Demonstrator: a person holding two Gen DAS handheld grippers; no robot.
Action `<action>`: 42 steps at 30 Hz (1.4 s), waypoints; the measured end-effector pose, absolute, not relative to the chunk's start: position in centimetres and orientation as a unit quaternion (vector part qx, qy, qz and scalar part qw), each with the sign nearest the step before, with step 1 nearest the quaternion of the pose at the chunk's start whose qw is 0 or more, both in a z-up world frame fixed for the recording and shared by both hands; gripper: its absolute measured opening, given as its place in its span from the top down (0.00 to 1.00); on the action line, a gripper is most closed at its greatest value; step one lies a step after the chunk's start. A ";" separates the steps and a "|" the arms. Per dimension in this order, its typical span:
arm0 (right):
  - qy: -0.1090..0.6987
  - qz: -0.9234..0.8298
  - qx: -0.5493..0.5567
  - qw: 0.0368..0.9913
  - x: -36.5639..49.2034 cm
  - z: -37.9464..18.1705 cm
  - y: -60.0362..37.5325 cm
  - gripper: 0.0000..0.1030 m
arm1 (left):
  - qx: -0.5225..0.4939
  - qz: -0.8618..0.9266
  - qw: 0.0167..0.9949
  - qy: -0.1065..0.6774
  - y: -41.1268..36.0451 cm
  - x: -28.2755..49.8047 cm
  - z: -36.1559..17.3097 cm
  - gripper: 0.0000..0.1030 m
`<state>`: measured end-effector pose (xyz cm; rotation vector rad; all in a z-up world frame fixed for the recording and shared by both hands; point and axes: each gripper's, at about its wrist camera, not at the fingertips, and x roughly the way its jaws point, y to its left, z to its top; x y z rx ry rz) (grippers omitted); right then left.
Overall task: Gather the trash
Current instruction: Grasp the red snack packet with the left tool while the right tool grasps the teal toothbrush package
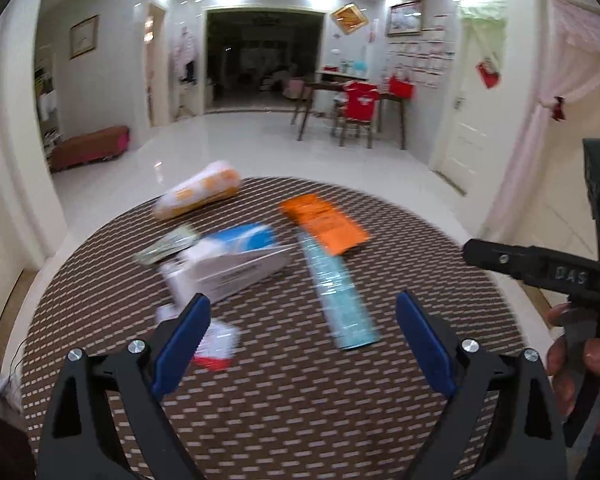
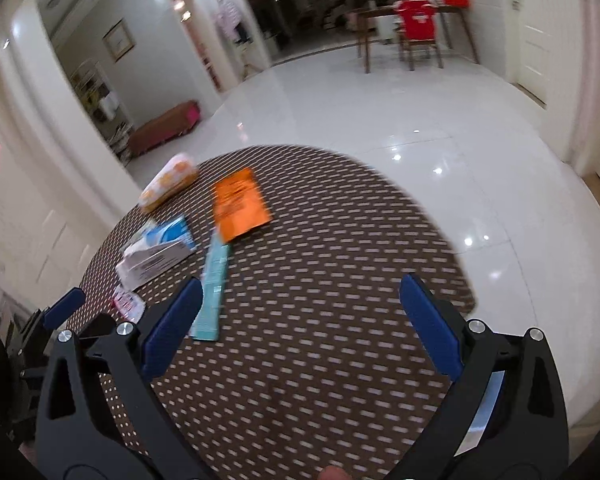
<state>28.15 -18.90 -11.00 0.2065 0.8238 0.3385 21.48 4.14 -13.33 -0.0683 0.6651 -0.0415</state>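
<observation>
Trash lies on a round brown table (image 1: pixel 280 420) (image 2: pixel 340 280). There is a white and blue box (image 1: pixel 228 260) (image 2: pixel 156 252), a long teal wrapper (image 1: pixel 336 292) (image 2: pixel 212 284), an orange packet (image 1: pixel 324 224) (image 2: pixel 240 204), an orange-spotted white bag (image 1: pixel 200 194) (image 2: pixel 168 182) and a small red and white wrapper (image 1: pixel 216 346) (image 2: pixel 128 302). My left gripper (image 1: pixel 302 308) hovers open over the near side, its left finger close to the box. My right gripper (image 2: pixel 300 290) is open too, above bare table right of the teal wrapper.
The table's rim drops to a glossy white floor (image 2: pixel 420 120) on all sides. A wooden dining table with a red-covered chair (image 1: pixel 356 108) stands far back. A low brown bench (image 1: pixel 92 148) sits by the left wall. A hand (image 1: pixel 580 364) holds the right gripper's handle.
</observation>
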 end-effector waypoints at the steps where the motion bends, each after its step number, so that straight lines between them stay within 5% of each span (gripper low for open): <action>1: 0.401 0.171 0.090 0.895 28.4 -11.3 -17.8 0.06 | -0.035 -0.010 0.942 0.334 5.3 21.5 -13.9 0.11; 13: 0.441 0.207 -0.011 0.873 32.8 -15.6 -7.2 0.06 | -0.050 0.033 0.910 0.410 13.1 25.4 -18.0 0.11; 16: 0.449 0.197 -0.039 0.870 33.7 -16.5 -5.6 0.25 | -0.043 0.025 0.905 0.422 12.4 26.0 -18.7 0.12; 19: 0.443 0.179 -0.083 0.874 33.8 -16.8 -4.4 0.48 | -0.042 0.013 0.901 0.432 12.1 26.1 -18.9 0.36; 20: 0.439 0.183 -0.089 0.875 33.6 -16.8 -4.1 0.66 | -0.037 0.011 0.901 0.431 12.0 26.2 -18.8 0.47; 23: 0.434 0.192 -0.105 0.874 32.8 -16.7 -3.7 0.72 | -0.017 -0.010 0.903 0.429 11.0 25.8 -18.8 0.76; 35: 0.432 0.239 -0.036 0.869 28.2 -16.3 -8.6 0.73 | -0.046 -0.049 0.908 0.414 9.7 22.5 -18.0 0.82; 37: 0.430 0.245 -0.023 0.869 27.4 -15.9 -9.7 0.87 | -0.049 -0.053 0.909 0.411 9.2 21.6 -17.8 0.82; 42: 0.442 0.245 -0.003 0.863 26.5 -15.8 -11.8 0.88 | -0.051 -0.062 0.909 0.409 8.1 20.1 -17.2 0.82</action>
